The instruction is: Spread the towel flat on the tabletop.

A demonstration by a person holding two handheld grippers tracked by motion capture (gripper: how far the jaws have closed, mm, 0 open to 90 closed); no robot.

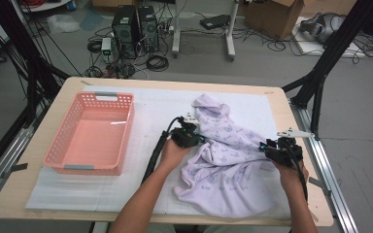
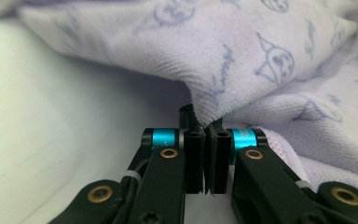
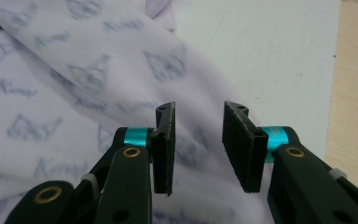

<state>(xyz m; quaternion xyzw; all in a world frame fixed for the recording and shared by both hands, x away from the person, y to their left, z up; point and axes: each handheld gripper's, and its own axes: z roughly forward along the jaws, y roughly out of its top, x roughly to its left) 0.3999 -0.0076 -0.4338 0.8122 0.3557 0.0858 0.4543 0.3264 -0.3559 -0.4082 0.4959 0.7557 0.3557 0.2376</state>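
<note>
Lilac terry cloth, soft and finely looped, makes up the towel (image 1: 226,160) that lies rumpled on the right half of the table, printed all over with small blue-grey cartoon faces and script words. It rests on a white foam mat (image 1: 150,116) that covers most of the pale wooden tabletop (image 1: 281,104). Its folds run in a loose diagonal ridge from the far middle toward the near edge.

At the towel's left edge, the left gripper (image 2: 204,126) has its black jaws pressed together on a pinch of the cloth's edge, the fabric bunching up just above the pads. At the towel's right edge, the right gripper (image 3: 198,140) stands partly open over the cloth, nothing clamped between its ribbed pads.

Well apart on the left sits a salmon-pink plastic basket (image 1: 58,145), rectangular with latticed walls.
</note>
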